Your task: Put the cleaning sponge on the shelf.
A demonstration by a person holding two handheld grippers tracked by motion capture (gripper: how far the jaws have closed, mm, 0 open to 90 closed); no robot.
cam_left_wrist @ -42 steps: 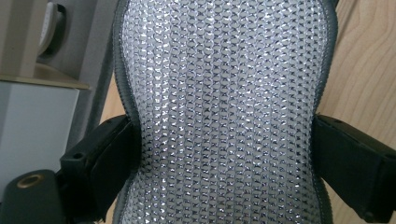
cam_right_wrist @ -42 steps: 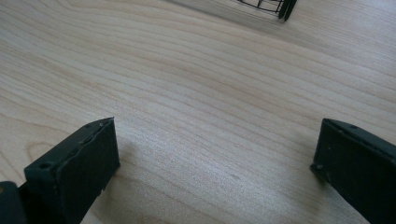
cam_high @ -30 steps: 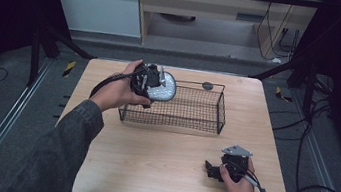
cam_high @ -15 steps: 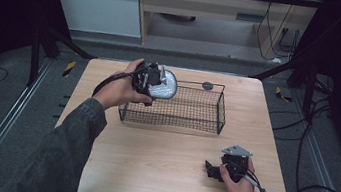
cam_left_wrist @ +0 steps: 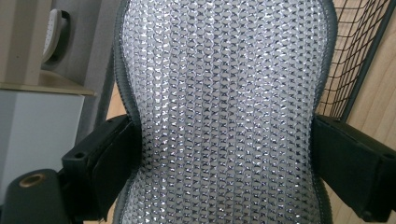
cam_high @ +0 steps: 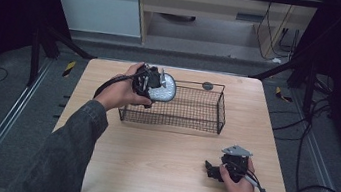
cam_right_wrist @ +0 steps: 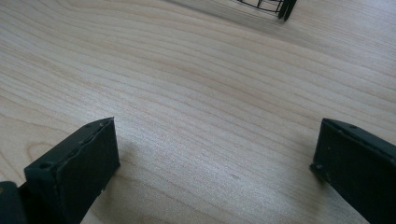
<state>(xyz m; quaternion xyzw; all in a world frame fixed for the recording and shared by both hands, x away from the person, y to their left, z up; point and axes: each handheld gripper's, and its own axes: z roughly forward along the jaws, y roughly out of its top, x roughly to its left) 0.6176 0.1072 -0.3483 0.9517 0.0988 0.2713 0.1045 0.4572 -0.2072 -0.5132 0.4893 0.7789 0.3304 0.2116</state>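
1. The left gripper is in the upper middle of the high view, at the left end of the wire basket. Its jaws are squeezed tight on a sparkly silver pad with a grey edge.

2. In the left gripper view the silver pad takes up the middle of the frame. A black jaw presses on each side of it, and the pad looks pinched in where they hold it. A bit of the black basket wire shows at the upper right.

3. The pad is up in the air, over the left end of the basket. I cannot tell if it touches the wire.

4. The right gripper sits at the lower right of the high view, on the wooden table. In its own view the two jaws stand far apart with nothing between them — just bare wood.

5. I think the step now is putting the pad into the basket.

6. Next, I think the left gripper should go down inside the basket walls, then let its jaws go — slowly, so the pad does not catch on the rim.
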